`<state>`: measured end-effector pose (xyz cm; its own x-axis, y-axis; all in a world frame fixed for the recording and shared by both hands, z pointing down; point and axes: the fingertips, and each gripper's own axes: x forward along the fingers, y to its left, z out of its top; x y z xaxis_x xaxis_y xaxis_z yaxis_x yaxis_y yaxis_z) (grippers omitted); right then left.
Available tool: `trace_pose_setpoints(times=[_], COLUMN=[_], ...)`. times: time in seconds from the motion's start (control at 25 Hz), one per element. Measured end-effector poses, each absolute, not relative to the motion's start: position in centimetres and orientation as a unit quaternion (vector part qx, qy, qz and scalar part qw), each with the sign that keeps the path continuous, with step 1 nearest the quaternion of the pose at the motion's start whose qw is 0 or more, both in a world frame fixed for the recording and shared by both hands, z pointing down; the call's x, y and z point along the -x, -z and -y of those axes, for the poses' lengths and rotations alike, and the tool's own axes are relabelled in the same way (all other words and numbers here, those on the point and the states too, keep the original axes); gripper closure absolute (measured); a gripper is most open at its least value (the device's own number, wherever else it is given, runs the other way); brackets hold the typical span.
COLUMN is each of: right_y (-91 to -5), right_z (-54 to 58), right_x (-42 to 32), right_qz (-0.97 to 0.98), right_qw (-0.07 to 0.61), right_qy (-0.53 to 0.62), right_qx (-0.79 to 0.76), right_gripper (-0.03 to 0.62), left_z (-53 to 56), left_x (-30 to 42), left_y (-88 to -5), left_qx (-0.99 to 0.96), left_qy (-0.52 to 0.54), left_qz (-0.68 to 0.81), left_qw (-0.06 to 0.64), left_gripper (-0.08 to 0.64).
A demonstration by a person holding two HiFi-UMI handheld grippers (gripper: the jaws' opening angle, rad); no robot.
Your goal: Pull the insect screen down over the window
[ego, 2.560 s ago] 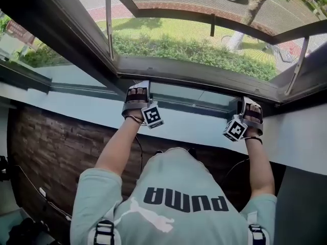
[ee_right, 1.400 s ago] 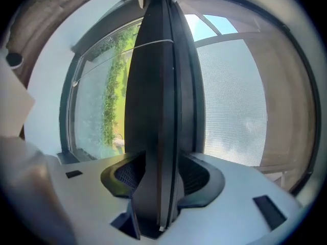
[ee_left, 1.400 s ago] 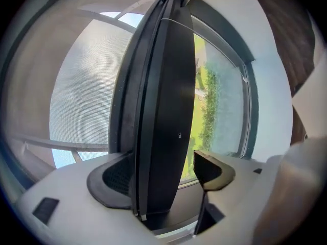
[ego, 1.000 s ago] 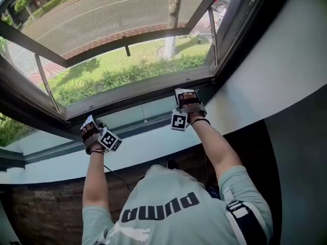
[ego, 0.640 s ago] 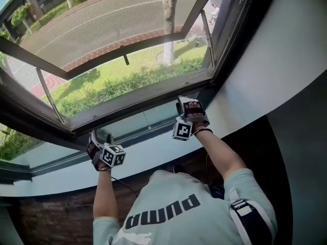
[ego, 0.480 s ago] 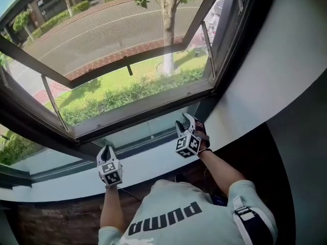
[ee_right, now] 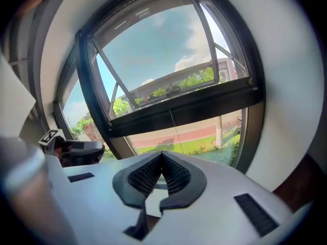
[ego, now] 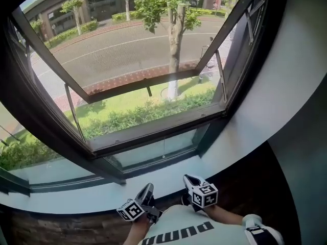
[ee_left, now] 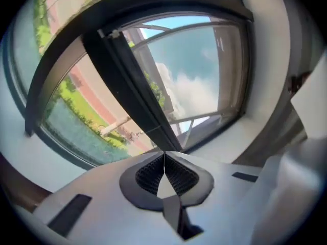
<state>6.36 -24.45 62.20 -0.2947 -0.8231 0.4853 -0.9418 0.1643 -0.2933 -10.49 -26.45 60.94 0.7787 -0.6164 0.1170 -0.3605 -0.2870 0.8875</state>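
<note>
Facing one window (ego: 153,129), the left gripper (ee_left: 164,154) and right gripper (ee_right: 162,154) have just closed (both empty).

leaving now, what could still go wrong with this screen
Both the left gripper and right gripper have just closed on nothing, clear of the window; whether the screen is latched at the bottom rail doesn't show, so it might spring back up.
The outer sash stands open: wind could push the screen.

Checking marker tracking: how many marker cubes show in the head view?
2. One cube on the left gripper, bottom centre; the other cube on the right gripper, just right of it. Neither is hidden.
</note>
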Motion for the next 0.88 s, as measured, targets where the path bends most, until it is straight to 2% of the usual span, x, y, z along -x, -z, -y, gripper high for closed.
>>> trace_pose_setpoints(times=[0.2,0.32,0.56,0.88], right_y=[-61.4,-59.3,-54.7,-52.6], right_z=[21.7,20.7,18.9,8.6], right_x=[-5.6,-5.6,-5.7,-10.7], right_qz=[0.746,0.749,0.769,0.803], right_qw=[0.134,0.141,0.121,0.098], right_qy=[-0.249,-0.218,-0.164,-0.117], right_qx=[-0.603,-0.610,-0.606,-0.576], right_gripper=[0.586,0.586,0.586,0.586], left_z=[22.9,21.3,17.6,9.8], left_x=[9.6,10.0,10.4,4.0], left_y=[-62.2,-61.9,-60.2,-58.0], left_qx=[-0.888,-0.898,-0.880,-0.866], left_qy=[-0.056,-0.115,-0.115,-0.098], left_qz=[0.251,0.263,0.337,0.401], left_qw=[0.381,0.333,0.315,0.283], left_gripper=[0.548,0.548,0.548,0.548])
